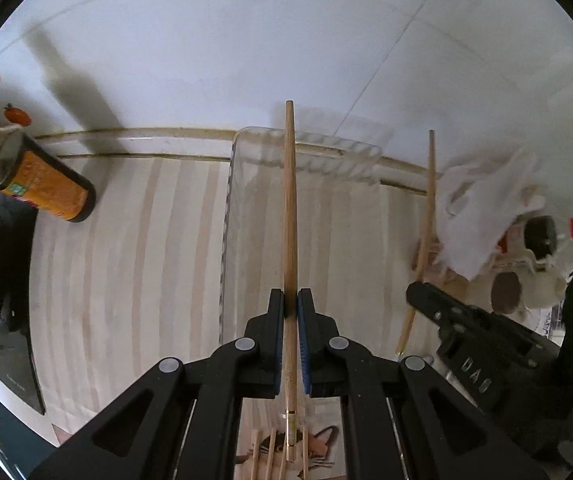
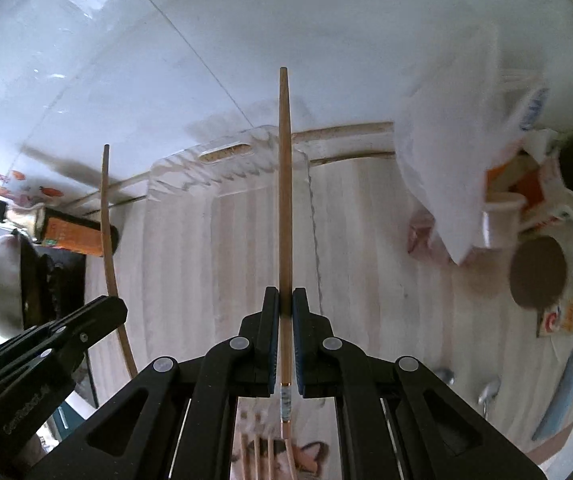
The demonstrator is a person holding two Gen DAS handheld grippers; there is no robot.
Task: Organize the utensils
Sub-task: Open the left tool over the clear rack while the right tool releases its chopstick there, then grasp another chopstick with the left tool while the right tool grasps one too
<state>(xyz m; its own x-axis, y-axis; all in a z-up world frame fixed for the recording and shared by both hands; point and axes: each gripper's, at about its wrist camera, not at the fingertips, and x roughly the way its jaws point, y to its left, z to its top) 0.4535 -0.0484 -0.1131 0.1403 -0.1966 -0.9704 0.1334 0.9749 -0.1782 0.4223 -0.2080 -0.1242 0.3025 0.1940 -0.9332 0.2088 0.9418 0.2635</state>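
My left gripper [image 1: 291, 300] is shut on a wooden chopstick [image 1: 289, 208] that points up and forward over a clear plastic tray [image 1: 233, 168] on the striped counter. My right gripper [image 2: 285, 300] is shut on a second wooden chopstick [image 2: 284, 184], also held upright over the same clear tray [image 2: 190, 170]. Each view shows the other gripper to the side: the right one [image 1: 418, 294] with its chopstick [image 1: 428, 216], the left one [image 2: 104, 308] with its chopstick [image 2: 106, 216]. More chopsticks [image 1: 274, 456] lie below, on a cat-print surface.
An orange can [image 1: 42, 176] lies at the left by a dark stove with a steel pot [image 2: 0, 276]. White plastic bags [image 1: 482, 204], cups and packets crowd the right. A blue utensil [image 2: 562, 392] and metal spoons [image 2: 488, 394] lie near right. A white tiled wall stands behind.
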